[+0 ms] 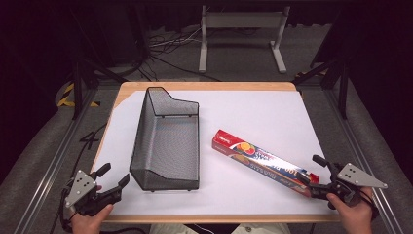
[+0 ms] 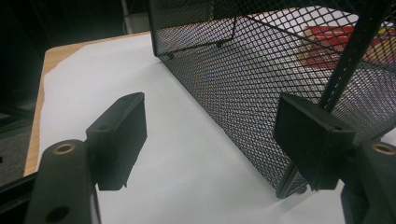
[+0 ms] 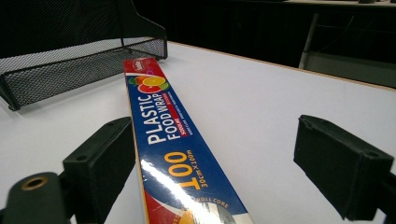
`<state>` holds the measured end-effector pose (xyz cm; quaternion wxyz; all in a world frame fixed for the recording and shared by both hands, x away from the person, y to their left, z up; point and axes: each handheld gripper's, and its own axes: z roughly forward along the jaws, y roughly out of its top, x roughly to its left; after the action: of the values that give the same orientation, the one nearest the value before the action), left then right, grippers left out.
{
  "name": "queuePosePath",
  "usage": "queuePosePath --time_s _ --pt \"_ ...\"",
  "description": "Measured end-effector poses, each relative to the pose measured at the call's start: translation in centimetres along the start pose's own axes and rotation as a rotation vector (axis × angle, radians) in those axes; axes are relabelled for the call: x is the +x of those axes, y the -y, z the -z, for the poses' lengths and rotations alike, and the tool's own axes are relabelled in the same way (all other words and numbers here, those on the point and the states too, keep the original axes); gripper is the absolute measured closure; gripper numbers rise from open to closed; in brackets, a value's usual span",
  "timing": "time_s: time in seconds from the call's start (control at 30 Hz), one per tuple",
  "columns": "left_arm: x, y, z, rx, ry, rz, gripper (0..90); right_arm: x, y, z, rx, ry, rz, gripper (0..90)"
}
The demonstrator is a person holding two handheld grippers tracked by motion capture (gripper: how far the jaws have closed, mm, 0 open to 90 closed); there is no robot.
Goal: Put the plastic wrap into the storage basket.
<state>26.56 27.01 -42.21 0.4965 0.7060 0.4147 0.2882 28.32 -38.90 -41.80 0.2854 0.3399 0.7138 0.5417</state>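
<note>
A long blue and red box of plastic food wrap (image 1: 263, 163) lies slantwise on the white sheet, right of a black mesh basket (image 1: 165, 141). My right gripper (image 1: 310, 169) stands open at the box's near end. In the right gripper view the box (image 3: 163, 121) runs away between the jaws of that gripper (image 3: 223, 156), close by the left pad (image 3: 105, 158) and well apart from the other pad. My left gripper (image 1: 113, 175) is open at the basket's near left corner. In the left gripper view the mesh wall (image 2: 233, 79) stands just ahead of that gripper (image 2: 215, 140), with nothing between its jaws.
A white sheet (image 1: 253, 112) covers most of the wooden table (image 1: 204, 86). Beyond the far edge a grey metal stand (image 1: 241, 34) and loose cables lie on the floor. Dark frame rails run along both sides of the table.
</note>
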Motion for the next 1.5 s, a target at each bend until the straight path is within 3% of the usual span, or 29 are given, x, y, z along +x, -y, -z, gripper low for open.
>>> queuePosePath --time_s 0.4,0.63,1.03,1.33,1.5 --pt "0.1 0.0 0.0 0.001 -0.003 0.003 26.4 0.3 -0.4 -0.6 0.011 -0.018 0.01 13.3" --pt "0.1 0.0 0.0 0.006 -0.01 0.004 26.4 0.7 -1.9 -1.9 0.028 -0.045 0.026 13.2" --pt "0.0 0.1 -0.2 0.018 -0.017 0.003 26.4 1.8 -6.9 -7.0 0.061 -0.14 0.073 11.9" --pt "0.2 0.2 -0.1 0.014 -0.019 0.007 26.5 2.3 -8.2 -10.1 0.094 -0.18 0.056 11.9" --pt "0.2 0.1 -0.1 0.015 -0.021 0.004 26.6 2.3 -8.3 -11.3 0.147 -0.2 0.031 12.0"
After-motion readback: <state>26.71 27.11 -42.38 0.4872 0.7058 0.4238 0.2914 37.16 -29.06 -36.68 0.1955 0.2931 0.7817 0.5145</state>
